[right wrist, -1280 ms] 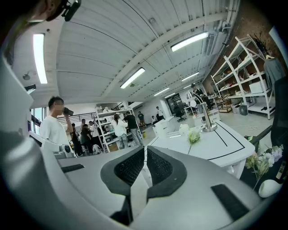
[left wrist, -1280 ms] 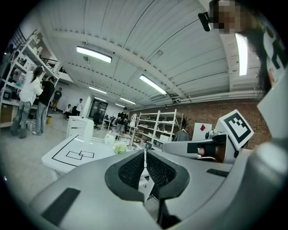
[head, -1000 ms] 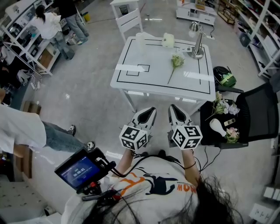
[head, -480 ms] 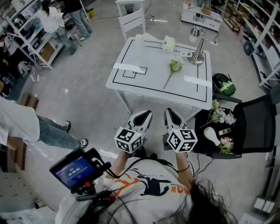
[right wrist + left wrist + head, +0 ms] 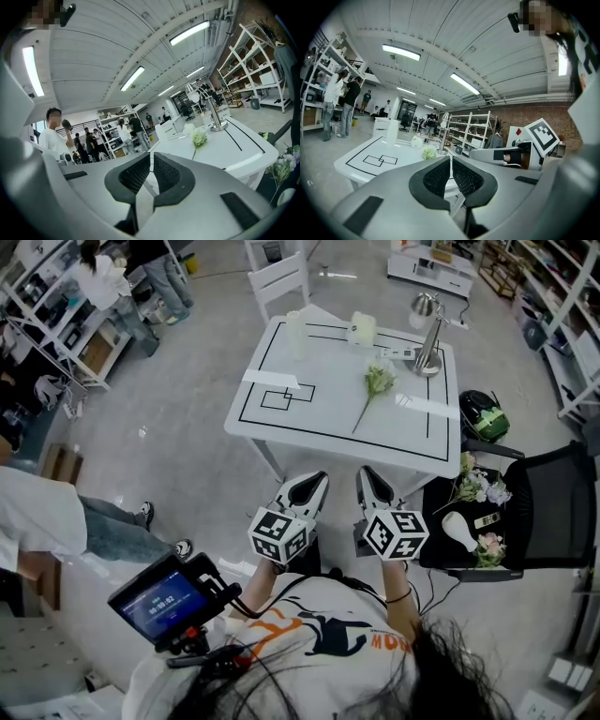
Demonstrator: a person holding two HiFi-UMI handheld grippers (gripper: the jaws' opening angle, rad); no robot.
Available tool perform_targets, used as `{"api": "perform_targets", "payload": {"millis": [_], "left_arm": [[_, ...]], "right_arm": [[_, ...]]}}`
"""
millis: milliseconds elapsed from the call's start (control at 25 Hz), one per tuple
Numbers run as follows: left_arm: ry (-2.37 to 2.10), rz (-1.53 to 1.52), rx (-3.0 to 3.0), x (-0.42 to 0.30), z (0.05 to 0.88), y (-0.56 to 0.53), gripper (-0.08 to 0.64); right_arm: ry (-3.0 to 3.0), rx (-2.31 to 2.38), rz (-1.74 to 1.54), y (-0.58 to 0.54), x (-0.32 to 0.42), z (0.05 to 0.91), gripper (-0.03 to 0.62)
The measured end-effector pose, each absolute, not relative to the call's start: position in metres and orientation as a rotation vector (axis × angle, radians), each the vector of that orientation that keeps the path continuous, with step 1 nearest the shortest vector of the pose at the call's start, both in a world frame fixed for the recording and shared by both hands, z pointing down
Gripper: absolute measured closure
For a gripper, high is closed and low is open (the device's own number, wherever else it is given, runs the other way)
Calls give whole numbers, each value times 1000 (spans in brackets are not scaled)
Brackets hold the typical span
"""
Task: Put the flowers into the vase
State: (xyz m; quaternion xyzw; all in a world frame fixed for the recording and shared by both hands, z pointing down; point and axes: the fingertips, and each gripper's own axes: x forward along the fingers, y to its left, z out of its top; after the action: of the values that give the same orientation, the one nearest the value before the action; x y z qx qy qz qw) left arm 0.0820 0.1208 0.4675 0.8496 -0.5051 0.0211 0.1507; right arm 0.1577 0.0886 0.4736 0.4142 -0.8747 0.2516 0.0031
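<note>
Overhead first, from the head view: left hand-held gripper (image 5: 316, 481) and right hand-held gripper (image 5: 368, 475) side by side, just short of the near edge of the white worktop (image 5: 309, 423). Both narrow, jaws pressed together, gripping nothing. Out on the worktop, well apart from both: one flower (image 5: 372, 395), lying flat, pale head toward the far side, stem toward the near edge. Near the far edge, a pale translucent vase (image 5: 296, 331), upright, plus a cream block (image 5: 362, 329) and a metal lamp (image 5: 429, 337). Right of the worktop, a black chair (image 5: 553, 493) bearing more flowers (image 5: 478, 486).

Next, the left gripper view: left hand-held gripper (image 5: 450, 169) closed, pads meeting, nothing between. Past the tips, the worktop (image 5: 356, 161), with flower (image 5: 429, 153) and vase (image 5: 392, 132) on it.

Lastly, the right gripper view: right hand-held gripper (image 5: 151, 172) likewise closed and empty. Ahead, the flower (image 5: 199, 137) flat on the worktop (image 5: 234, 147), lamp (image 5: 213, 112) behind it.
</note>
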Motion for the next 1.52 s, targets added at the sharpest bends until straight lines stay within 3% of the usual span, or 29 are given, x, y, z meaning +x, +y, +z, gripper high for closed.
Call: {"api": "perform_targets", "payload": {"millis": [1160,1520], "left_arm": [[-1136,96,2565,-50,471,-54,549],[-1006,115,2583,-48,484,-86,549]], "right_arm": [[-2554,1569,916,-70,33,491,551],[-2459,1683,950,-92,37,504,539]]}}
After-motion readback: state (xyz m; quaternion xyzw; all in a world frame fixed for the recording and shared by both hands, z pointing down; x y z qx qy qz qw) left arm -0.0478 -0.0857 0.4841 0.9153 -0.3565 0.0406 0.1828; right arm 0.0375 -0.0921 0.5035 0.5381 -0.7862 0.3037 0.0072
